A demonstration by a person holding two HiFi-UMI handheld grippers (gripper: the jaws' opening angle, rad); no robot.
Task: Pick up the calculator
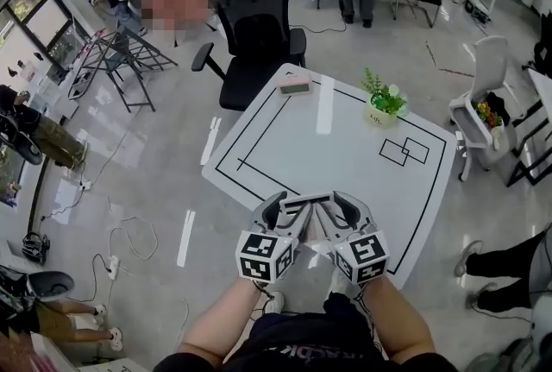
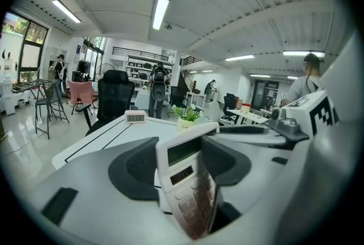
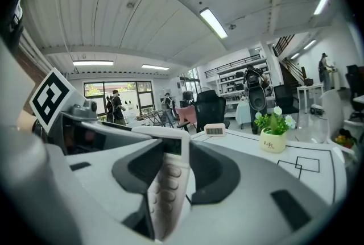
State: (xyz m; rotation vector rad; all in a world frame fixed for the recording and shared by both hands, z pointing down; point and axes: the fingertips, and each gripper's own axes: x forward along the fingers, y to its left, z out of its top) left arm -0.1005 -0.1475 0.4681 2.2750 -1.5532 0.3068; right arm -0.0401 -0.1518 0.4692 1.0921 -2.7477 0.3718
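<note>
The left gripper (image 1: 291, 211) and the right gripper (image 1: 335, 208) sit side by side, each with its jaws closed on the white calculator (image 2: 190, 181), which stands nearly on edge between the pads with its display end upward. The calculator is held clear of the white table (image 1: 345, 146), above its near edge. At the far side stand a potted plant (image 1: 384, 98) and a small desk clock (image 1: 295, 86), with a black office chair (image 1: 259, 34) behind.

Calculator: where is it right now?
Head view, bottom centre: the calculator is clamped between the left tool and right tool, above the table's near edge.
</note>
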